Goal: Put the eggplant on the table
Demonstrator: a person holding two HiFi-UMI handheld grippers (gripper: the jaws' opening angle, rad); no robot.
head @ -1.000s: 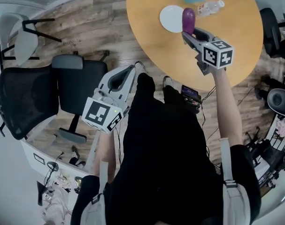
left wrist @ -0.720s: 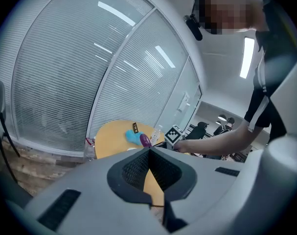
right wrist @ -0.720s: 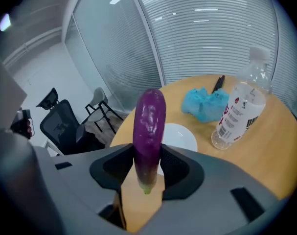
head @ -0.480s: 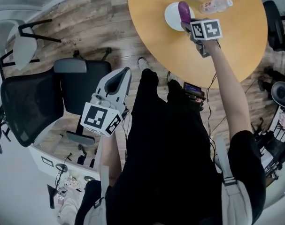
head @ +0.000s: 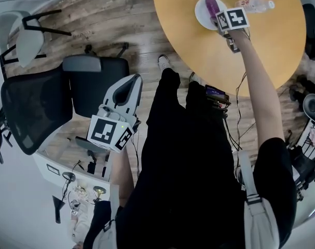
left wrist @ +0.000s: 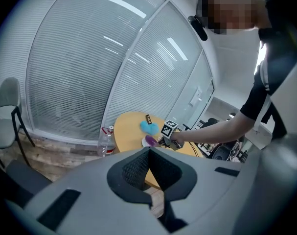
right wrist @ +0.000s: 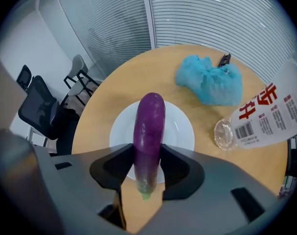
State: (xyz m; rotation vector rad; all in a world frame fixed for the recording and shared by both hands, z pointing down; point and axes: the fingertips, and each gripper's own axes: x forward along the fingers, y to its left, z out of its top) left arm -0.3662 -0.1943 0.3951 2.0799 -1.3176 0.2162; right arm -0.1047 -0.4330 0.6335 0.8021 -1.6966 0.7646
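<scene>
While the right gripper [right wrist: 143,192] clamps the eggplant [right wrist: 149,126] above the white plate [right wrist: 181,131], it should lower gently before releasing.

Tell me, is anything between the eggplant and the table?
Yes. The right tongs hold the eggplant over a white plate, so the plate lies between it and the bare table top.
</scene>
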